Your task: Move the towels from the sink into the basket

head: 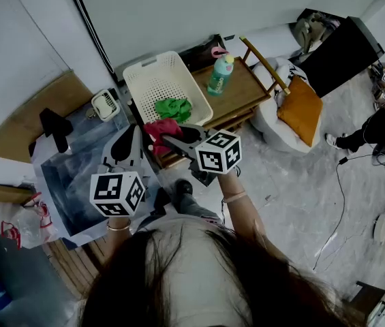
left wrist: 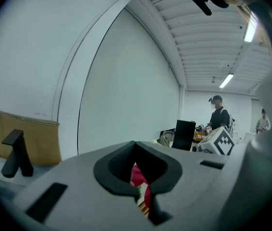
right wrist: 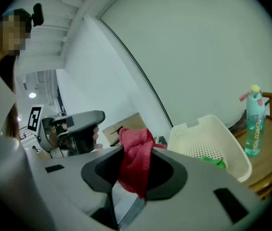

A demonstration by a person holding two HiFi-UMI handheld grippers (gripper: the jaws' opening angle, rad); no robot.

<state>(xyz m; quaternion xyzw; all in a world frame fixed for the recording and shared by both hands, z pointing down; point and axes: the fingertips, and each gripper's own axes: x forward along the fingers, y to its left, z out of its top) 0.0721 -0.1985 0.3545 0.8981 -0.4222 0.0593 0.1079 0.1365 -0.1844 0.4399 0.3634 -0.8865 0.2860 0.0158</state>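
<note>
Two towels visible: the red towel [head: 161, 129] [right wrist: 136, 162] hangs pinched between the jaws of the right hand-held gripper [head: 168, 139] [right wrist: 136, 150], up in the air by the near rim of the white basket [head: 152, 63] [right wrist: 193, 129], clear of the sink [head: 76, 182]. The green towel [head: 174, 107] [right wrist: 213, 161] lies inside the basket on the wooden counter [head: 243, 90], with a teal bottle [head: 220, 73] beside it. The left hand-held gripper [head: 129, 145] [left wrist: 136, 146] has its jaws pressed together on nothing, above the sink.

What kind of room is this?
Probably a test room, not a home: a black cable trails over the grey floor, another person is nearby, and a white plastic basket sits on a wooden table.
</note>
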